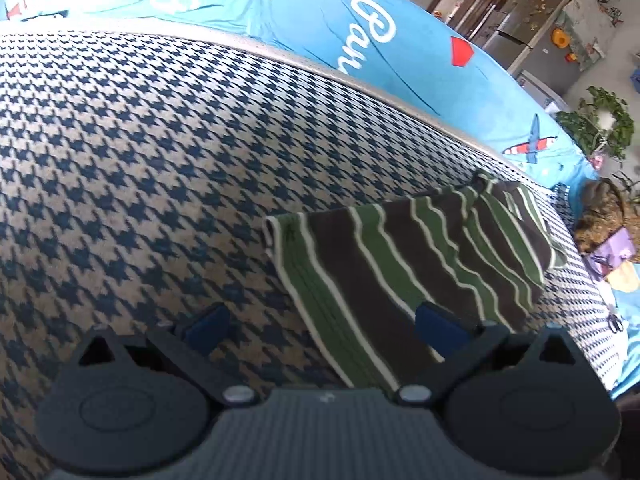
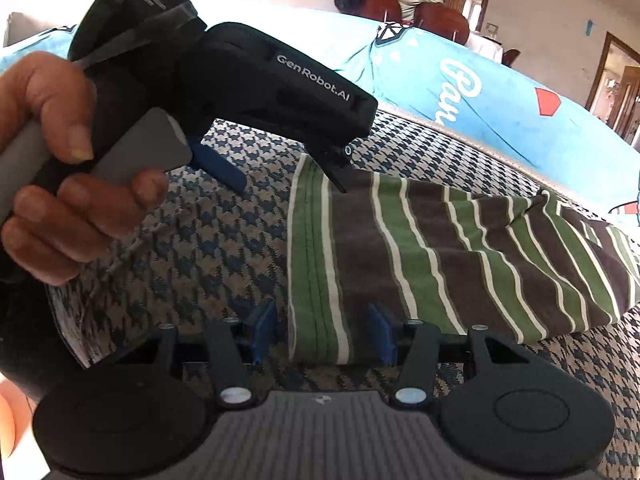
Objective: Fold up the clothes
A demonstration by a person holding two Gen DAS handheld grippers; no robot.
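Nearby, folded striped garment on houndstooth cloth

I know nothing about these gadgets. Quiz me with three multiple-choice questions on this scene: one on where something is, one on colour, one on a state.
1. Where does the striped garment lie?
A. on the houndstooth cloth
B. on a wooden chair
C. on the floor

2. What colour is the sheet beyond the houndstooth cloth?
A. red
B. light blue
C. black

3. How is the left gripper?
A. shut on the garment
B. shut on nothing
C. open

Answers:
1. A, the checked pattern surrounds the garment in both views.
2. B, it is light blue with white lettering.
3. C, its blue pads stand wide apart with nothing clamped between them.
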